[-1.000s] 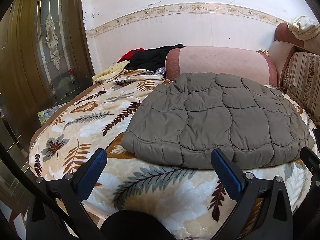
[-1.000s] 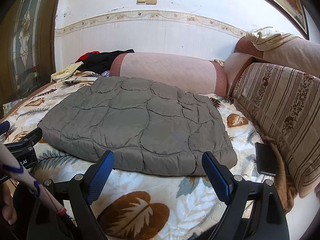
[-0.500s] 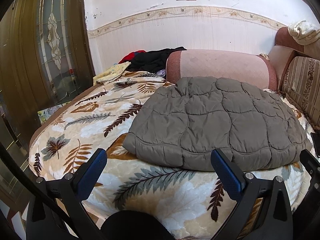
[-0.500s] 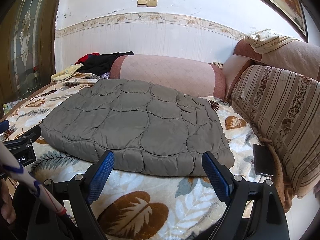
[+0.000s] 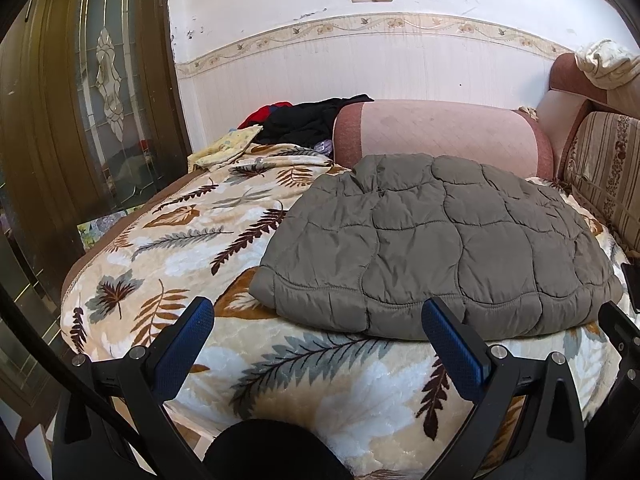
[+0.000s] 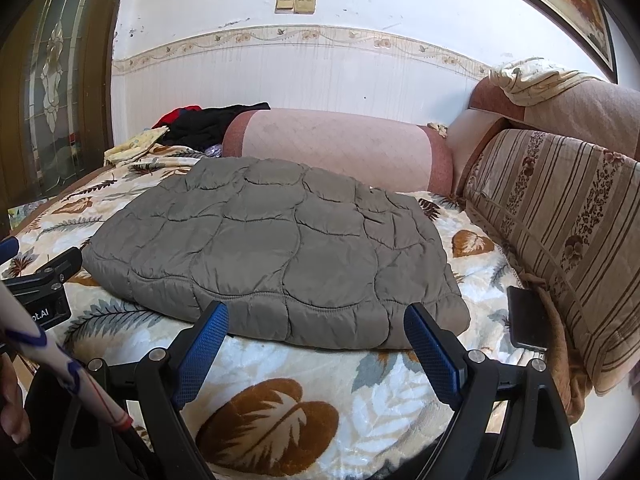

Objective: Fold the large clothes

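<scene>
Left gripper (image 5: 318,346): jaws spread wide, blue pads facing each other, nothing between them. They hang above the near edge of the leaf-patterned blanket (image 5: 160,248) covering the bed, clear of the cloth.

Right gripper (image 6: 316,350): jaws likewise released and empty, held over the same blanket (image 6: 280,392).

Task item: a grey quilted jacket (image 5: 440,248) lies folded flat on the blanket, just beyond the tips of both pairs of jaws. Seen from the left gripper, its hemmed near edge runs from between the jaws out past the right-hand one. Seen from the right gripper, the jacket (image 6: 276,248) sits directly ahead, its near edge spanning the gap between the jaws and reaching further to the left. No pad touches it.

Surroundings: a pink bolster (image 6: 336,146) lies behind the jacket, against the wall. A striped cushion (image 6: 560,232) stands to the right of the right jaws, with a dark phone (image 6: 526,318) flat beside it. Loose black and red clothes (image 5: 308,120) are piled beyond the left end of the bolster.
</scene>
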A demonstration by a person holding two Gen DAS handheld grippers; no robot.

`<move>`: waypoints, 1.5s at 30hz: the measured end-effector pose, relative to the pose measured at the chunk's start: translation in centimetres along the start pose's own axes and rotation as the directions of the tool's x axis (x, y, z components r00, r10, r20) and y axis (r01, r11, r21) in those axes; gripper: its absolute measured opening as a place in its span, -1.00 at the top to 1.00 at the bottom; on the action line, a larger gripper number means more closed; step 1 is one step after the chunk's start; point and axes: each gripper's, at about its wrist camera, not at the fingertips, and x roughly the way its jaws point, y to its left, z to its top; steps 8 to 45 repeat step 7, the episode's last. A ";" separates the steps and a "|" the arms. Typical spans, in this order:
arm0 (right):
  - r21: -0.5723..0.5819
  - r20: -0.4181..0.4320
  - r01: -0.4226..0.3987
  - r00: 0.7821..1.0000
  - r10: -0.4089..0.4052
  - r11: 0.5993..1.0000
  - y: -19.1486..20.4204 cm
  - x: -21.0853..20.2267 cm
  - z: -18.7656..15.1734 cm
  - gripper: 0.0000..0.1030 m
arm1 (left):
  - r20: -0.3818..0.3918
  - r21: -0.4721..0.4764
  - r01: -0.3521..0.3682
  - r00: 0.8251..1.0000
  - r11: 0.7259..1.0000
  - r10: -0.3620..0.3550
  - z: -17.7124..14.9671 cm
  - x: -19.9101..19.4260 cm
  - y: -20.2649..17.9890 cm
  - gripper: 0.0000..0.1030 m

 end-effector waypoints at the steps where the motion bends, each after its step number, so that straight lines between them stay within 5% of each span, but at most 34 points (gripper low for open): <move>1: 0.002 -0.002 -0.001 1.000 0.001 1.000 0.0 0.0 0.0 -0.80 | -0.003 -0.006 0.005 1.000 1.000 -0.005 0.0 0.0 0.1 -1.00; 45: 0.008 0.003 0.003 1.000 -0.003 1.000 -0.2 -0.5 0.1 -0.80 | 0.016 -0.008 0.029 0.999 1.000 -0.029 -0.1 -0.4 0.3 -1.00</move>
